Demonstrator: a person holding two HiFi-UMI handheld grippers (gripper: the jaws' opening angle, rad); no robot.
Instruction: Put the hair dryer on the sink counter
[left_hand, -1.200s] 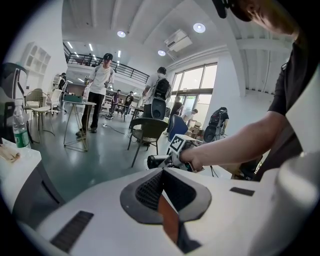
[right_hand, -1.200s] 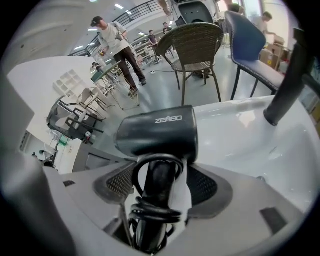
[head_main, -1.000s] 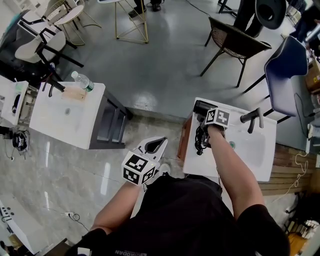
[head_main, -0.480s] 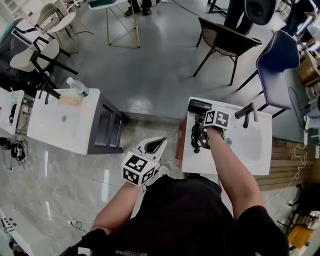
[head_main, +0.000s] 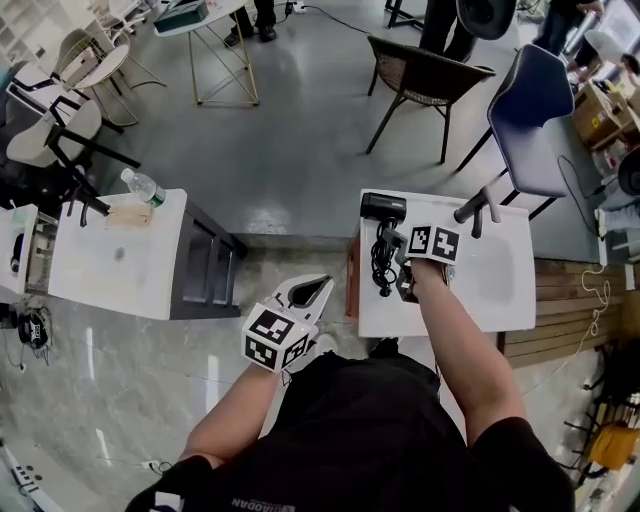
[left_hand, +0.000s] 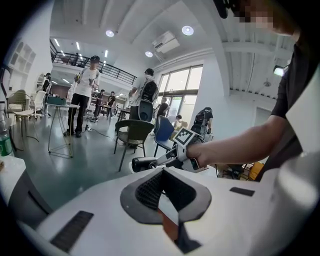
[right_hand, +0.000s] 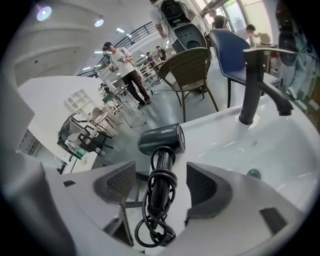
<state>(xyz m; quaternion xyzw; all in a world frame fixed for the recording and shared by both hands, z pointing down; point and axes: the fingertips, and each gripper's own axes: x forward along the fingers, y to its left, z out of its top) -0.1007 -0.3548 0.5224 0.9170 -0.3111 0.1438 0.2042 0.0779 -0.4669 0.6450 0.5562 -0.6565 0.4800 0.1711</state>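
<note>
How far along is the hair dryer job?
Nearly done: the hair dryer lies on the sink counter. The right gripper has its jaws open either side of the handle, not gripping. Probably all that remains is drawing it away. The left gripper is shut, empty.

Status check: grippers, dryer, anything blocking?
Right gripper open, jaws either side of the handle. Left gripper shut, empty. Hair dryer lying on sink counter, cord wrapped round handle. Faucet apart, nothing blocking.
</note>
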